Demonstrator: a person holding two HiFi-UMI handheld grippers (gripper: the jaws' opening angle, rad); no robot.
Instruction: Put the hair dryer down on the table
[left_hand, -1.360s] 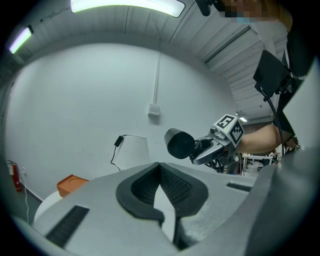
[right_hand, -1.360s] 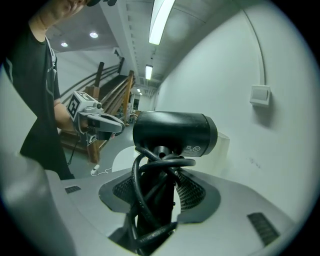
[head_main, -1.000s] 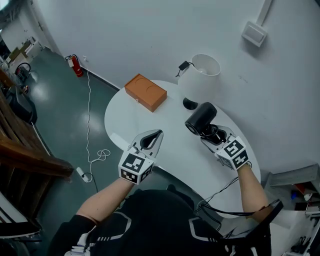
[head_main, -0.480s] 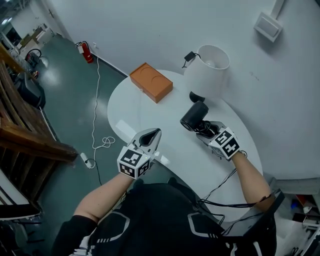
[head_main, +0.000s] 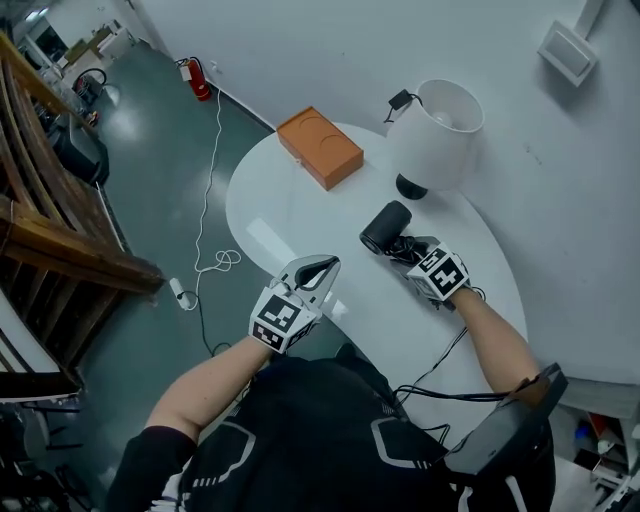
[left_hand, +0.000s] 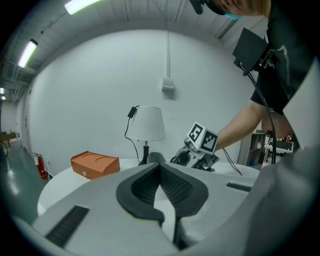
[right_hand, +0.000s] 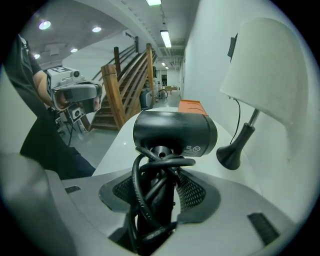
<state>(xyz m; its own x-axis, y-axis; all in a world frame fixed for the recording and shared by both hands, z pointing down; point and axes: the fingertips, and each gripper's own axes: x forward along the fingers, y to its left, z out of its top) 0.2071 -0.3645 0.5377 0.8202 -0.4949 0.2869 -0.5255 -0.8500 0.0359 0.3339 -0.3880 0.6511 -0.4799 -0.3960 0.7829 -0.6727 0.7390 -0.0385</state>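
The black dryer (head_main: 385, 227) is held over the white table (head_main: 290, 210), low and just in front of the lamp's dark foot; whether it touches the top cannot be told. In the right gripper view the dryer (right_hand: 175, 132) is seen with its barrel lying crosswise above the jaws and its handle running down between them. A black cord (right_hand: 150, 185) is wound in loops round that handle.

The right gripper (head_main: 405, 248) is clamped on the handle, and its ribbed pads (right_hand: 192, 192) are pressed against handle and cord from both sides, so the jaws are kept fairly wide by what is gripped. The gripper is tilted downward toward the table top.

The left gripper (head_main: 318, 268) is held over the near edge of the table, well apart from the dryer. In its own view the left gripper (left_hand: 162, 192) is seen with its jaws drawn together to a thin slit, and nothing is held between them.

A lamp (head_main: 440, 130) with a white shade is stood on the far side of the table, beside the wall. An orange box (head_main: 320, 148) is laid flat on the table to the left of the lamp, apart from it and from the dryer. Past the table, a white cable (head_main: 215, 265) is trailed across the green floor.
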